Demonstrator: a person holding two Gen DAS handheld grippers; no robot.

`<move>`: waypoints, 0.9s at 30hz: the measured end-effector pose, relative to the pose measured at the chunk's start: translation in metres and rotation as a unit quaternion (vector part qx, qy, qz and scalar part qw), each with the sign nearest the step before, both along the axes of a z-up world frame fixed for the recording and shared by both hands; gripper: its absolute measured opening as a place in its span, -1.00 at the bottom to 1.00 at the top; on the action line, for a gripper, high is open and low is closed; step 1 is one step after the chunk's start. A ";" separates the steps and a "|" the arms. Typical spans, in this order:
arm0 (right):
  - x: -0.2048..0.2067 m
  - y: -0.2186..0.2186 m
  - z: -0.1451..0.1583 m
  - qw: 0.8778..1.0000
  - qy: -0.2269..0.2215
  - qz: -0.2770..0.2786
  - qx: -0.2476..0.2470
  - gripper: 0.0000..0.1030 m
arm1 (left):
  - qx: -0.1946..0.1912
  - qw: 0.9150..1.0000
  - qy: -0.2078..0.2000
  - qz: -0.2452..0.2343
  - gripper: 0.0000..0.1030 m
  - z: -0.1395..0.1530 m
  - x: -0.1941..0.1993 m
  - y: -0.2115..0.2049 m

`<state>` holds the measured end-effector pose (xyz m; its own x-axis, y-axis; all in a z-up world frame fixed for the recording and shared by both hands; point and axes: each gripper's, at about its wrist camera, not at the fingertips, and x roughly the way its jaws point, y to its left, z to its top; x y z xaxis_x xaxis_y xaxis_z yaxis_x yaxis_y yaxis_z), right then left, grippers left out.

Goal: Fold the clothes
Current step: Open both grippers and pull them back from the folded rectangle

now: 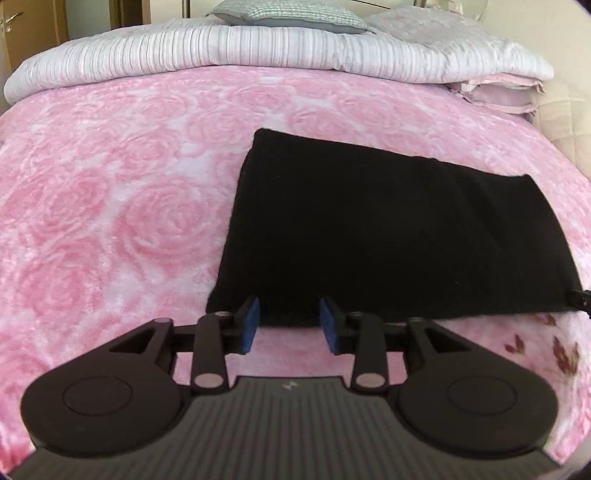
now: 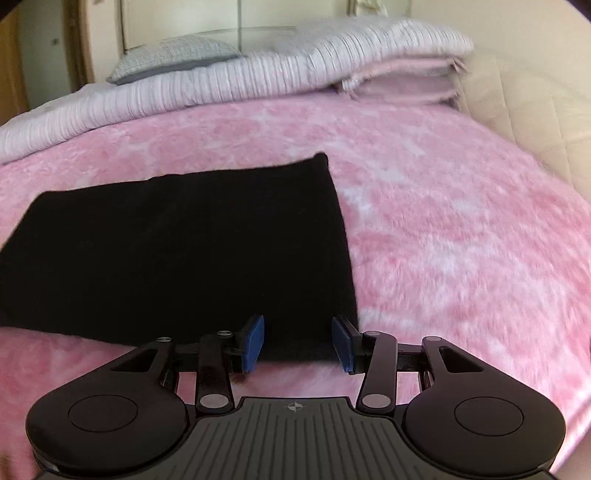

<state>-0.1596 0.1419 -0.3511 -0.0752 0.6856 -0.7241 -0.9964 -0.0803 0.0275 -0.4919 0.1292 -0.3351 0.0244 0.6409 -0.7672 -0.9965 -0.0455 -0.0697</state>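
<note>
Garment: black cloth (image 1: 388, 236), folded into a flat rectangle, lying on the pink rose-pattern blanket (image 1: 129, 206) that covers the bed.
Garment edges: near edge straight; the corners seen lie flat against the blanket.
Left gripper (image 1: 290, 323): spread, blue pads (image 1: 252, 321) apart, nothing pinched. It sits over the near edge of the black cloth, close to that cloth's left corner; whether the pads touch the fabric cannot be told.
Right gripper (image 2: 298, 343): spread, blue pads (image 2: 255, 341) apart, nothing pinched. It sits over the near edge of the black cloth (image 2: 177, 251), close to that cloth's right corner.
Striped quilt (image 1: 258, 50): pale, bunched along the far side of the bed, well beyond the black cloth.
Cushion (image 1: 291, 14): grey check, resting on the striped quilt.
Folded pink bedding (image 1: 498, 96): stacked beyond the black cloth's far right corner, under the end of the striped quilt.
</note>
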 end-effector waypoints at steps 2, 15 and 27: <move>-0.004 -0.006 0.009 1.000 0.020 -0.004 -0.014 -0.13 | 0.006 1.000 0.003 0.000 -0.18 0.008 0.006 -0.013; -0.040 -0.105 0.052 1.000 0.004 0.027 -0.014 -0.13 | 0.022 0.998 0.056 -0.008 -0.07 0.058 0.057 -0.129; -0.024 -0.191 0.098 1.000 0.000 0.006 0.028 -0.13 | 0.081 0.996 0.047 -0.001 0.10 0.104 0.083 -0.225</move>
